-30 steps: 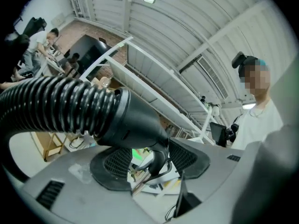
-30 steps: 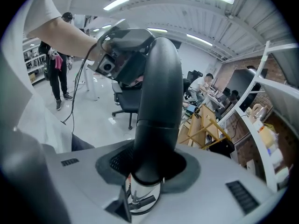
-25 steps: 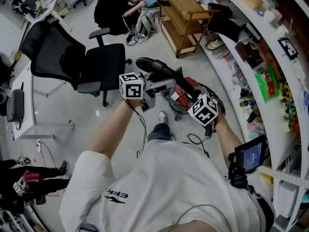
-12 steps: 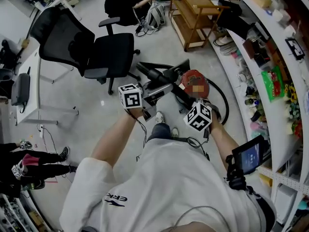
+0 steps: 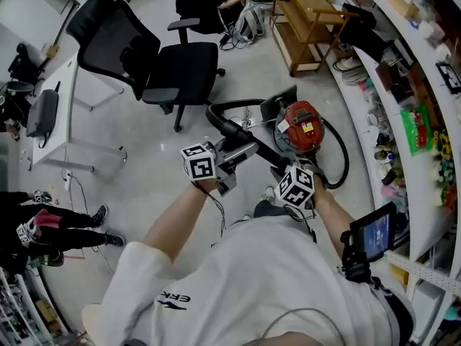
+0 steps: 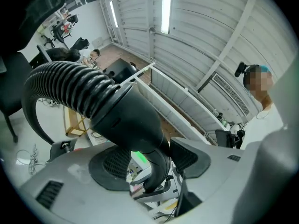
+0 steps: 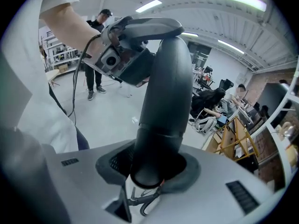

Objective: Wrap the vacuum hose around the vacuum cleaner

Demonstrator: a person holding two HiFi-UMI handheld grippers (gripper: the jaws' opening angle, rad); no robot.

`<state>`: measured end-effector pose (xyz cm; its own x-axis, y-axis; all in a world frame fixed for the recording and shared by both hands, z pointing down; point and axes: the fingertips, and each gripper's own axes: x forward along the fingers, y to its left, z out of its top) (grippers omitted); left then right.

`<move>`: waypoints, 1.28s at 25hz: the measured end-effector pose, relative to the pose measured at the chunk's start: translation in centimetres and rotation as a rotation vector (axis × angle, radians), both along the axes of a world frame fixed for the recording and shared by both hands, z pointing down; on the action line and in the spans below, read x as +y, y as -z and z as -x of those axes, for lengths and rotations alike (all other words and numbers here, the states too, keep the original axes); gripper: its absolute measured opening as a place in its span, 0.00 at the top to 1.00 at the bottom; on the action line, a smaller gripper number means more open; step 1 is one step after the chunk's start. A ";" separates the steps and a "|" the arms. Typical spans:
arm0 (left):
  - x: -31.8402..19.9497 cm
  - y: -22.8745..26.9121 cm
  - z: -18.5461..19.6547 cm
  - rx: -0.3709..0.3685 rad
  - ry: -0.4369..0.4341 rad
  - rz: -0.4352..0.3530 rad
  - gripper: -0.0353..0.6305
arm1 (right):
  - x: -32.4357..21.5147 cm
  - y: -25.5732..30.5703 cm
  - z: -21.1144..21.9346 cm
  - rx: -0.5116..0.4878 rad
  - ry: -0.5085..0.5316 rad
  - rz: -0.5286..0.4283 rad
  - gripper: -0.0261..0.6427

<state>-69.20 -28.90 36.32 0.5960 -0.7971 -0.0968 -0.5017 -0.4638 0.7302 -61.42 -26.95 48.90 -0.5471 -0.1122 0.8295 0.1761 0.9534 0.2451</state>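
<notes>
The left gripper point(image 5: 245, 151) has its jaws clamped on the hose point(image 5: 236, 133) at the curved black cuff just below the ribbed part, as the left gripper view shows point(image 6: 154, 171). The right gripper point(image 5: 288, 173) grips the smooth black tube end of the same hose point(image 7: 163, 101), its jaws closed round it point(image 7: 152, 169). Both hold this end in the air in front of the person. The red vacuum cleaner point(image 5: 302, 125) sits on the floor point(image 5: 144, 164) just beyond, with the hose looping beside it. A black office chair point(image 5: 169, 71) stands well apart.
</notes>
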 end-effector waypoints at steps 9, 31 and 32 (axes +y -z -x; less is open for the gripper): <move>8.7 -0.2 -1.1 0.013 0.074 0.011 0.59 | 8.9 -0.5 -1.0 0.003 0.070 0.021 0.75; 22.4 -1.7 -14.9 -0.026 0.088 0.048 0.61 | 23.2 -2.7 -13.9 0.027 0.206 0.093 0.76; 23.1 -2.0 -16.7 -0.030 0.090 0.052 0.61 | 23.9 -3.1 -15.7 0.028 0.216 0.094 0.76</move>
<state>-52.53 -5.80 38.36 0.5240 -0.8509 -0.0373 -0.5617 -0.3781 0.7359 -45.75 -3.07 52.02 -0.5270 0.0834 0.8457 0.3841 0.9111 0.1495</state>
